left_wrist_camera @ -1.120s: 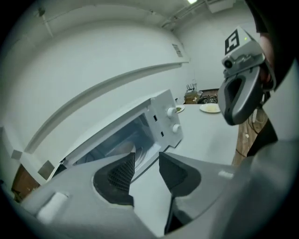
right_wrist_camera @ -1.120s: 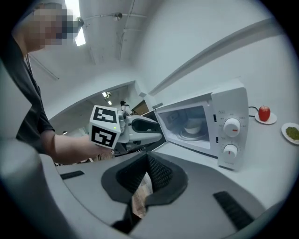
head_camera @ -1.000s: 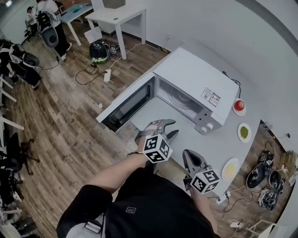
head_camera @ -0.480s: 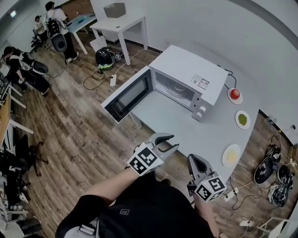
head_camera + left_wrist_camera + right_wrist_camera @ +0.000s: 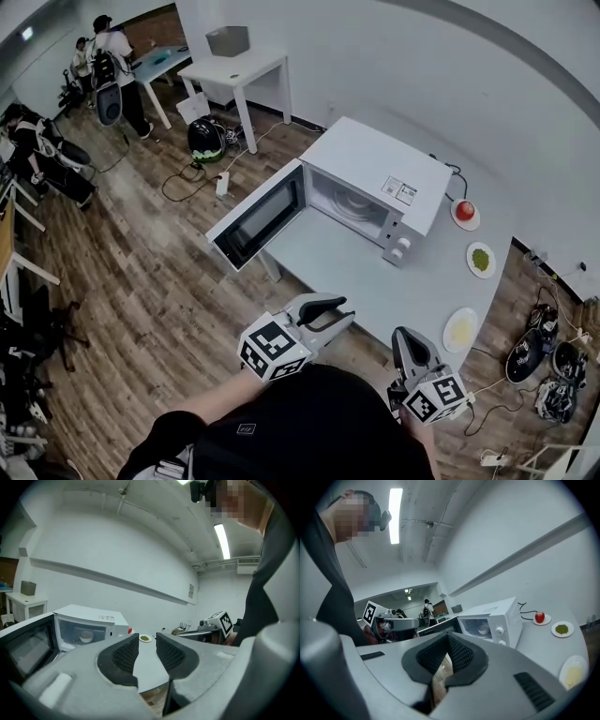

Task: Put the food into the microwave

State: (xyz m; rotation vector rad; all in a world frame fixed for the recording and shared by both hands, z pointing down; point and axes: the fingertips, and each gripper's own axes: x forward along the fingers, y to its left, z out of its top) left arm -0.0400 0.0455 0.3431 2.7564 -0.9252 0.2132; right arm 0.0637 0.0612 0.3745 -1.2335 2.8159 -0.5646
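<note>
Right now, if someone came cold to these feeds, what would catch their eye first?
The white microwave stands in the middle of the grey table, its door swung wide open to the left in the head view. Next, three small plates line the table's right edge: one with a round red food farthest, one with green food in the middle, one with yellow food nearest.

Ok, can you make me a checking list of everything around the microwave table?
Surface: grey table, mostly bare.
Job's things: microwave, door open; plates of red food, green food and yellow food beside it.
Clutter: nothing seen on the table.
Grippers: left hand-held gripper open, empty, jaws just been closing; right hand-held gripper shut, empty.
Cables: black cable behind microwave; wires on floor.
Surroundings: wood floor, white desk, people far off.
</note>
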